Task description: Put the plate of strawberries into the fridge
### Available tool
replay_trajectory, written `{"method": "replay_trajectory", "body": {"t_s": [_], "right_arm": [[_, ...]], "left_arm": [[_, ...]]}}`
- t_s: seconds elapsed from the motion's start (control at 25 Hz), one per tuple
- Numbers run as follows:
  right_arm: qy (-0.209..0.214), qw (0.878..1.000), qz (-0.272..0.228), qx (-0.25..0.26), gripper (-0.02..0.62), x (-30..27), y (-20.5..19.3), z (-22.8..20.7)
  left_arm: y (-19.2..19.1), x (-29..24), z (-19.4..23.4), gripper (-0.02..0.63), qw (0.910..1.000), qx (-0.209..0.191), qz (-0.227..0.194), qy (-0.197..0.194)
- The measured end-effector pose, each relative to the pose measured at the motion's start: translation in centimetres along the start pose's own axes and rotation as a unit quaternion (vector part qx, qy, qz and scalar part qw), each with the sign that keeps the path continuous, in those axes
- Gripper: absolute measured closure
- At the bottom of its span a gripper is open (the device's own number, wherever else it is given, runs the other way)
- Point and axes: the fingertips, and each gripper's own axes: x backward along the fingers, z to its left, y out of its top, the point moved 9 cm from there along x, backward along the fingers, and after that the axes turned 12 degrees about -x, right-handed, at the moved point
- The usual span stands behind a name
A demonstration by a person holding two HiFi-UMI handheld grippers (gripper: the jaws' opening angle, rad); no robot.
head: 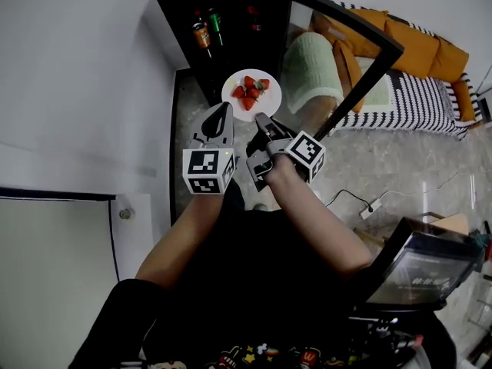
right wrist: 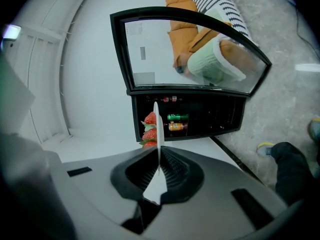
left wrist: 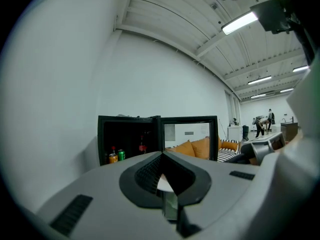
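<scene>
Right gripper view, entry one: right gripper [right wrist: 159, 151], rolled onto its side, jaws closed down on the near rim of the white plate [right wrist: 158, 176]. The plate shows edge-on as a thin pale line running up-frame from the pads. The strawberries [right wrist: 149, 132] sit against its left face in this view.

Entry two: fridge [head: 231, 6], small and black, at the upper centre of the head view. Its glass door [head: 346, 60] is swung wide toward the upper right. Cans [head: 202, 34] stand at the left of the cavity.

Entry three: left gripper [head: 221, 115], just left of the right one, tip close by the plate's lower-left rim. Its own view shows the jaws drawn together. A pale sliver sits in the hollow between the pads, too small to name, and I judge that this gripper carries nothing.

Governing relation: the plate lies flat and straight ahead of the right gripper, between its jaws and the open cavity. In the head view its far rim overlaps the fridge's front edge. The cavity lies up-frame and slightly left.

Judgement: the move looks like a level push forward along the right gripper's own line. The door stands clear on the right, and the cans on the left are what to avoid.
</scene>
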Motion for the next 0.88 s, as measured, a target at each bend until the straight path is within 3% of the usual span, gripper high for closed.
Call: {"method": "replay_trajectory", "body": {"t_s": [0.56, 0.88], "right_arm": [[-0.005, 1.0, -0.01, -0.003, 0.577, -1.7, 0.5, -0.6], [-0.03, 0.999, -0.031, -0.003, 0.577, -9.5, 1.1, -1.0]], "left_arm": [[-1.4, -1.7, 0.9, 0.615, 0.9996, 0.005, 0.006, -0.026], [-2.9, -7.4, 7.3, 0.615, 0.9985, 0.021, 0.03, -0.042]]}}
